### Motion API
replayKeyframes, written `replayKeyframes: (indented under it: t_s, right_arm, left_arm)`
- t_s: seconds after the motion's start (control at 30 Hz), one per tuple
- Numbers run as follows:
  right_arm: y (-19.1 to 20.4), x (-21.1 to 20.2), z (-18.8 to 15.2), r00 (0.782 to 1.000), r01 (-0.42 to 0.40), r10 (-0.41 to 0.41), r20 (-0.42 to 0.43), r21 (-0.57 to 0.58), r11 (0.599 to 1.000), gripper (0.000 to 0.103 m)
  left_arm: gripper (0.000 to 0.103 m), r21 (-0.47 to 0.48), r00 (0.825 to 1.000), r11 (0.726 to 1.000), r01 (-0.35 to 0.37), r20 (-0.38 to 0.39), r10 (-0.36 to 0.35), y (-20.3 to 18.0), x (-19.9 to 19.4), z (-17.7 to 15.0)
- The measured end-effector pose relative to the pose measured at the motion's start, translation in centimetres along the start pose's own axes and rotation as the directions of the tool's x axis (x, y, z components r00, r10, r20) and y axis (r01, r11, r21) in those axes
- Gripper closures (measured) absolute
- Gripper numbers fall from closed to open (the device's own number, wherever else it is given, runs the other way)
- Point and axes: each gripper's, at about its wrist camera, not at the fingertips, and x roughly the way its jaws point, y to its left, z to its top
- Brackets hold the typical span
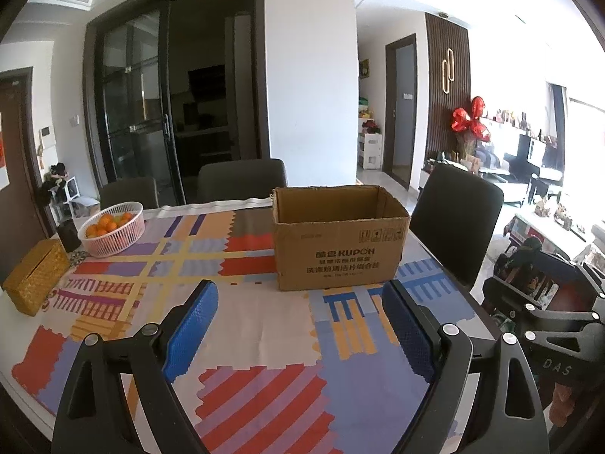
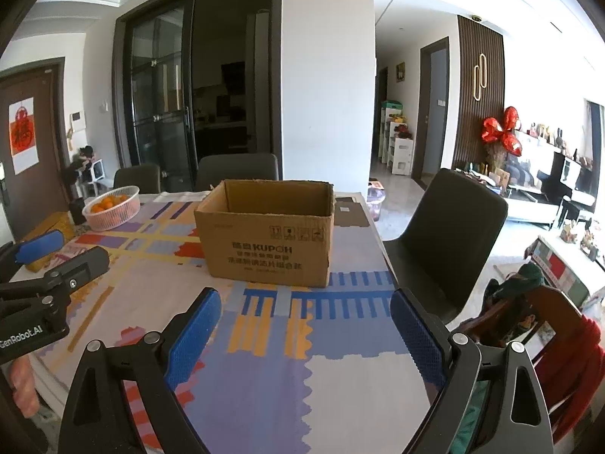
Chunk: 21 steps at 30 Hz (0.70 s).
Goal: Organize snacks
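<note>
An open brown cardboard box (image 1: 340, 238) marked KUPOH stands upright on the patterned tablecloth (image 1: 264, 325), ahead of both grippers; it also shows in the right wrist view (image 2: 268, 234). Its inside is hidden from here. My left gripper (image 1: 300, 314) is open and empty, low over the cloth short of the box. My right gripper (image 2: 304, 321) is open and empty, also short of the box, near the table's right edge. The left gripper shows at the left of the right wrist view (image 2: 56, 253). No snack packets are clearly in view.
A pink basket of oranges (image 1: 113, 227) and a woven tissue box (image 1: 36, 274) sit at the table's left. Dark chairs stand behind the table (image 1: 242, 179) and at its right (image 1: 459, 223). A bag with red cloth (image 2: 556, 333) sits off the right edge.
</note>
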Motion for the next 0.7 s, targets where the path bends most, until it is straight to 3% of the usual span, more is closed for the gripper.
replayKeyframes:
  t_s: [0.7]
  right_arm:
    - [0.36, -0.34, -0.1, 1.0, 0.002, -0.001, 0.008, -0.008, 1.0, 0.011]
  left_arm:
    - [0.014, 0.003, 1.0, 1.0, -0.001, 0.015, 0.001, 0.33, -0.38, 0.0]
